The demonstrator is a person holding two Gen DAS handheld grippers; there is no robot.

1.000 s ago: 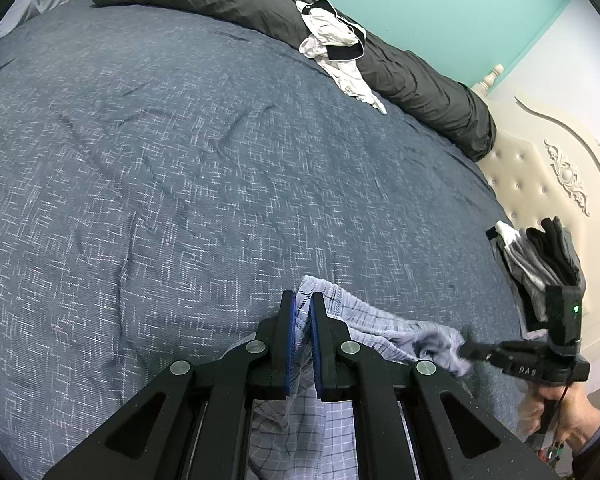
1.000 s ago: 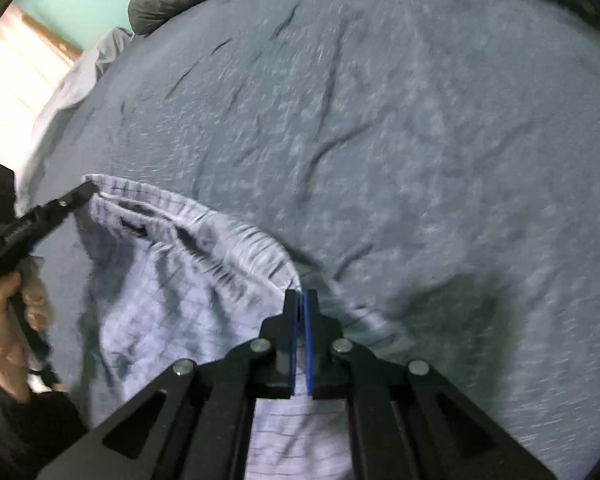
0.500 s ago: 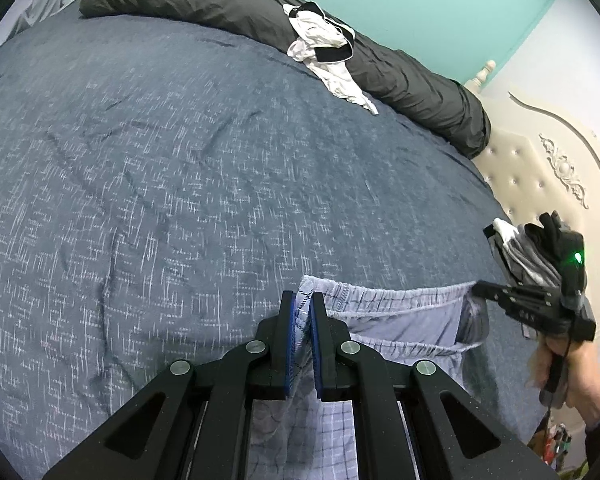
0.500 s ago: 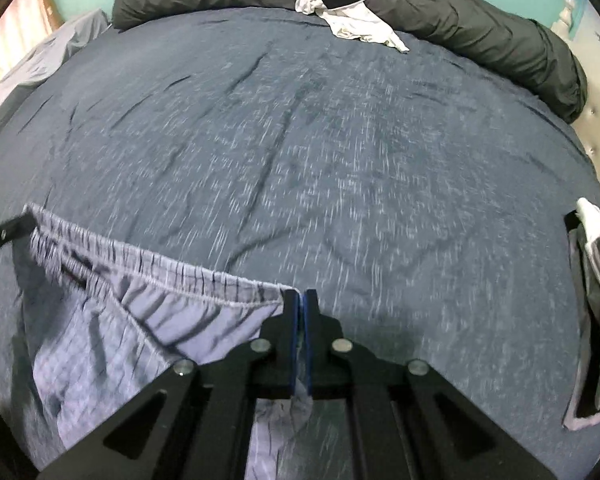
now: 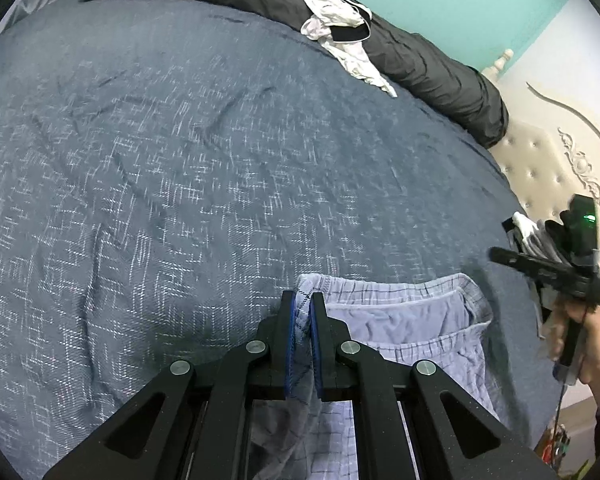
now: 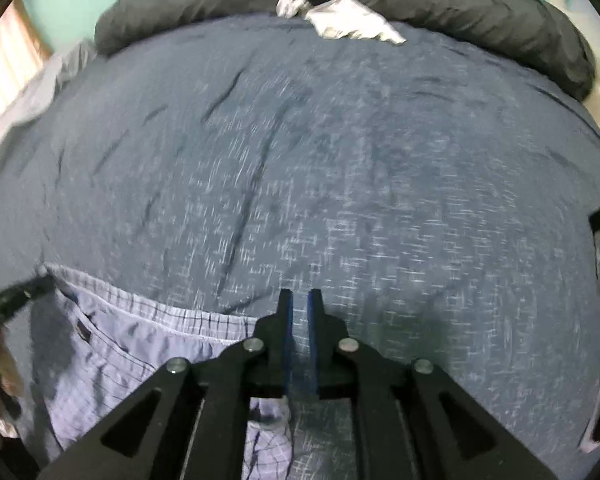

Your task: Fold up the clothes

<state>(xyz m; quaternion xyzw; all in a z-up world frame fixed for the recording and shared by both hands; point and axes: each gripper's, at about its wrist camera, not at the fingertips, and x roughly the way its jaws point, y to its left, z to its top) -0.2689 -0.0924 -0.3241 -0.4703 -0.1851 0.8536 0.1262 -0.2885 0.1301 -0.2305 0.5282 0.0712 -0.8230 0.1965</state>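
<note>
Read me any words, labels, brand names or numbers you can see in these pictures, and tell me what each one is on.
None can be read.
right gripper: any lettering on its body is too blurred to make out; only a green light shows.
plaid shorts: no readable tag.
white and black garment: no legible print.

Right gripper (image 6: 299,300) opening, apparently clear of checked shorts (image 6: 140,344) on bedspread (image 6: 340,160).

shorts (image 5: 400,320) – 1 | claws – 2 | bedspread (image 5: 180,160) – 1 | bolster (image 5: 420,60) – 1
</note>
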